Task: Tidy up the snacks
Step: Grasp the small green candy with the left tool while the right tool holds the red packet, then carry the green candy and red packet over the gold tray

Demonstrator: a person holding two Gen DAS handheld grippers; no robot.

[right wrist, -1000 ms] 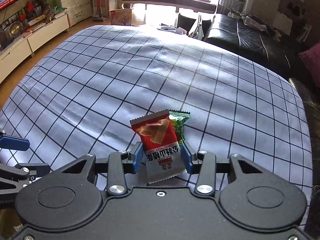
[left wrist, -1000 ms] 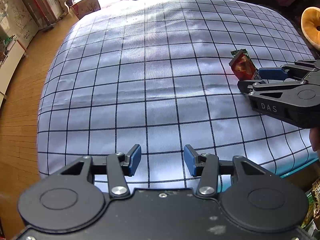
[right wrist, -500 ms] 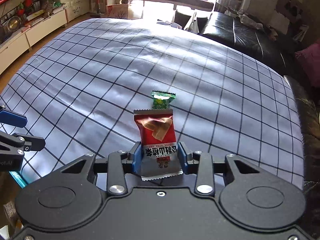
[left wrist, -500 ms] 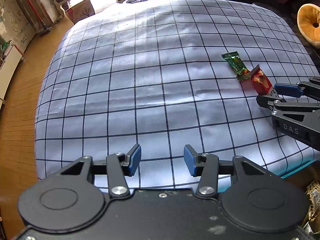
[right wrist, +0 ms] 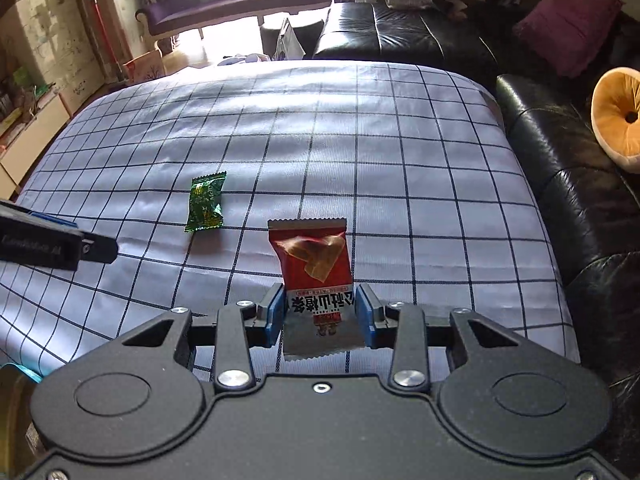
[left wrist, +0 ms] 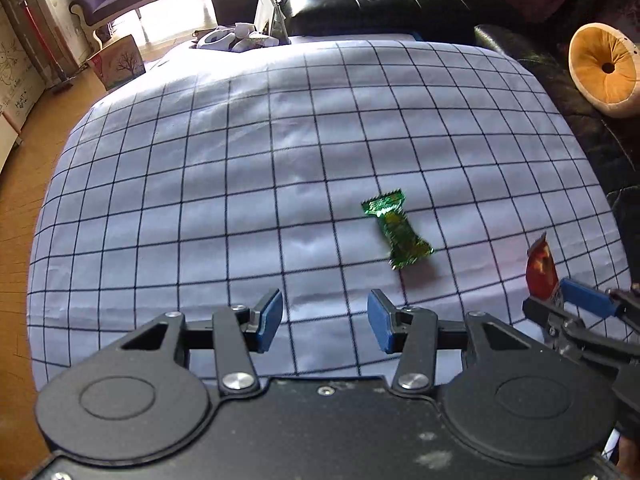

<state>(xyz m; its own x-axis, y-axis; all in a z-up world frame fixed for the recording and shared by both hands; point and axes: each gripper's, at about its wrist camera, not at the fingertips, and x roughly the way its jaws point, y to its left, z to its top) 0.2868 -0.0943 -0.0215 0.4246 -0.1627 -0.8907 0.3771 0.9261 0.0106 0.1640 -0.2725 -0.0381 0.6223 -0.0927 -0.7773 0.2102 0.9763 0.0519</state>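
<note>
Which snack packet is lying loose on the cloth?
The green snack packet: it lies flat on the checked cloth, untouched. The red snack packet is pinched upright in the right gripper.

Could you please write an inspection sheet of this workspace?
Surface: checked cloth, wrinkled.
Job's things: green packet lying flat on the cloth; red packet held upright off it.
Clutter: nothing seen on the cloth.
Grippers: left claw open, nothing between its fingers; right claw shut on the red packet.
Cables: nothing seen.
Surroundings: black sofa, round orange cushion, purple bench.
</note>
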